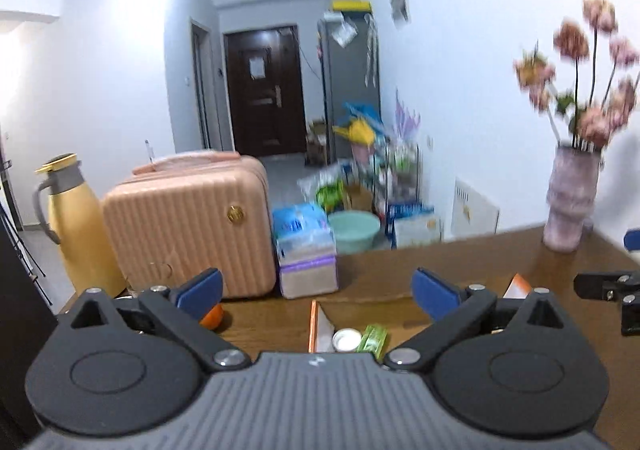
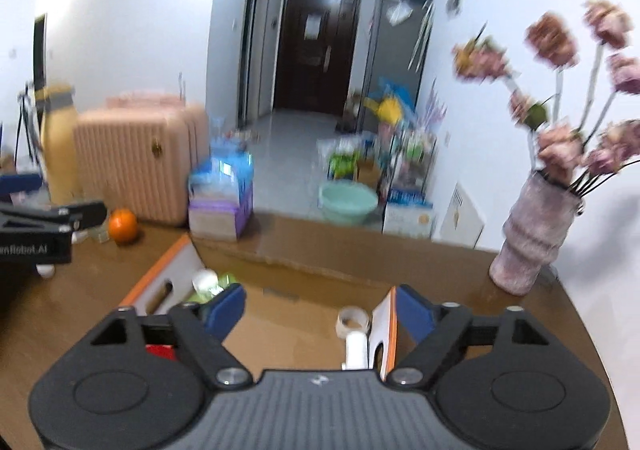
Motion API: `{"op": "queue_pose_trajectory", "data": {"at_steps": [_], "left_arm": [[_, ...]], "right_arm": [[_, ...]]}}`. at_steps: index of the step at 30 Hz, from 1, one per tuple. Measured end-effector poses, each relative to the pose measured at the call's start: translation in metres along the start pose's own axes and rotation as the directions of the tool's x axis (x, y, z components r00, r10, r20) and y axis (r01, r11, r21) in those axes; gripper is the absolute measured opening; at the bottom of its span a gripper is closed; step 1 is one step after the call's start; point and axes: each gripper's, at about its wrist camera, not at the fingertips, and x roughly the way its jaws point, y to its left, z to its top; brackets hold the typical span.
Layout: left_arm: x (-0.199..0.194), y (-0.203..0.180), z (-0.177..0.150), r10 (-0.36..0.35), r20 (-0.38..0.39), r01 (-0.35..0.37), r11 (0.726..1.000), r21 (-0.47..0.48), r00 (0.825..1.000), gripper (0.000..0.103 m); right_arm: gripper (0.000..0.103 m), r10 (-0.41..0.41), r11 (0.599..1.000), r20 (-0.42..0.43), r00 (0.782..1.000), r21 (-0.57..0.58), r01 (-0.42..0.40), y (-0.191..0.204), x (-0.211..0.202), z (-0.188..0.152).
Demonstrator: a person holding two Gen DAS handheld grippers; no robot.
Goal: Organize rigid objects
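Note:
An open cardboard box (image 2: 288, 326) with orange-edged flaps lies on the brown table (image 2: 60, 290). Inside it I see a white-capped bottle (image 2: 206, 280), a green packet (image 2: 228, 278), a tape roll (image 2: 353, 320) and a white tube (image 2: 356, 350). The box also shows in the left wrist view (image 1: 360, 314), with a white cap (image 1: 346, 339) and the green packet (image 1: 373, 338). My left gripper (image 1: 318, 292) is open and empty above the box's left part. My right gripper (image 2: 320, 310) is open and empty above the box. An orange (image 2: 123, 225) sits on the table left of the box.
A pink vase of flowers (image 2: 532, 234) stands at the table's right back. A pink suitcase (image 1: 188, 226), a yellow thermos (image 1: 78, 226) and a tissue pack (image 1: 306, 250) stand along the table's far left edge. Beyond lies a cluttered floor with a green basin (image 1: 354, 230).

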Motion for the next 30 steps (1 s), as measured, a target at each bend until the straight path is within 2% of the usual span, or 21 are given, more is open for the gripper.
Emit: {"op": "queue_pose_trajectory", "data": {"at_steps": [3, 5, 8, 13, 16, 20, 24, 27, 29, 30], "left_arm": [[-0.028, 0.004, -0.004, -0.016, 0.083, 0.018, 0.999, -0.033, 0.996, 0.103], [-0.045, 0.005, -0.009, -0.024, 0.156, 0.030, 0.999, -0.036, 0.987, 0.103], [-0.068, 0.005, -0.018, -0.015, 0.257, 0.031, 0.998, -0.061, 0.966, 0.103], [-0.094, 0.009, -0.040, -0.044, 0.325, 0.083, 0.991, -0.106, 0.945, 0.103], [-0.106, 0.007, -0.052, -0.048, 0.354, 0.079, 0.994, -0.074, 0.934, 0.103], [-0.120, 0.007, -0.064, -0.044, 0.370, 0.074, 0.995, -0.067, 0.928, 0.103], [-0.138, 0.011, -0.079, -0.021, 0.367, 0.061, 0.994, -0.096, 0.930, 0.103], [-0.160, 0.017, -0.102, 0.028, 0.362, 0.020, 0.992, -0.127, 0.932, 0.103], [-0.174, 0.019, -0.122, 0.056, 0.350, -0.010, 0.991, -0.131, 0.935, 0.103], [-0.181, 0.020, -0.131, 0.061, 0.338, -0.018, 0.991, -0.130, 0.939, 0.103]], "right_arm": [[0.087, -0.015, 0.999, 0.099, 0.995, 0.036, 0.011, -0.001, -0.022, -0.008], [0.088, -0.034, 0.998, 0.190, 0.981, 0.055, 0.024, 0.000, -0.037, -0.017], [0.091, -0.043, 0.996, 0.323, 0.945, 0.086, 0.016, 0.000, -0.058, -0.030], [0.092, -0.050, 0.992, 0.477, 0.877, 0.123, -0.010, 0.003, -0.086, -0.056], [0.092, -0.056, 0.994, 0.501, 0.864, 0.105, 0.004, 0.010, -0.097, -0.066], [0.092, -0.060, 0.996, 0.501, 0.863, 0.089, 0.018, 0.019, -0.103, -0.077], [0.094, -0.050, 0.996, 0.497, 0.866, 0.085, 0.009, 0.028, -0.117, -0.092], [0.097, -0.042, 0.998, 0.514, 0.857, 0.061, 0.011, 0.034, -0.137, -0.120], [0.101, -0.004, 0.999, 0.531, 0.848, 0.034, -0.016, 0.035, -0.151, -0.145], [0.101, 0.018, 0.999, 0.523, 0.852, 0.020, -0.034, 0.034, -0.158, -0.159]]}}
